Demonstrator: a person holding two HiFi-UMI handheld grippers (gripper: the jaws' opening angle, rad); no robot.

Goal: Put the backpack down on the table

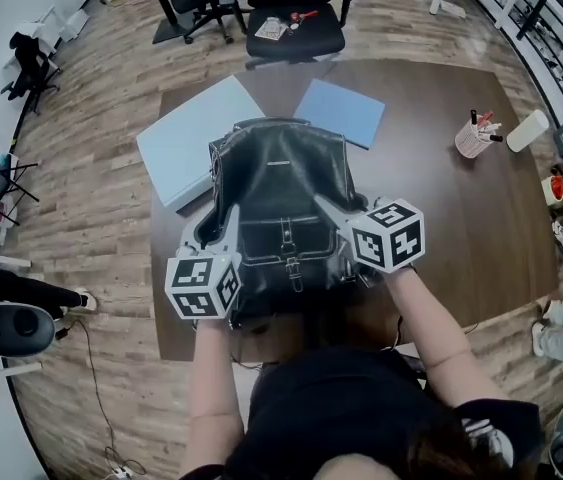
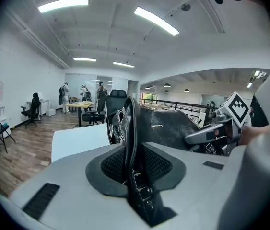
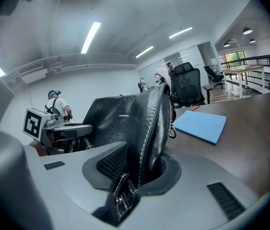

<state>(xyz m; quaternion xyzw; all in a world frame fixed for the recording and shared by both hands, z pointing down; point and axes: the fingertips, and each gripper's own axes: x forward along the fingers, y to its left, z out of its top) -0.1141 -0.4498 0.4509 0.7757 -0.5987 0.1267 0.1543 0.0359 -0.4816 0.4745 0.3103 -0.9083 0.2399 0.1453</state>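
Note:
A black leather backpack (image 1: 279, 193) rests on the dark brown table (image 1: 461, 228), its front pocket and buckle straps facing up. My left gripper (image 1: 213, 226) is at its left side and my right gripper (image 1: 336, 218) at its right side. In the left gripper view a thin stitched leather edge (image 2: 131, 143) of the backpack stands between the mesh pads, and the gripper (image 2: 132, 169) is shut on it. In the right gripper view a thicker fold of black leather (image 3: 151, 123) fills the gap between the pads, with that gripper (image 3: 142, 169) shut on it.
A pale blue board (image 1: 196, 138) and a blue folder (image 1: 339, 111) lie behind the backpack. A pen cup (image 1: 474, 138) and a white cylinder (image 1: 528, 130) stand at the table's far right. A black office chair (image 1: 294, 18) is beyond the far edge.

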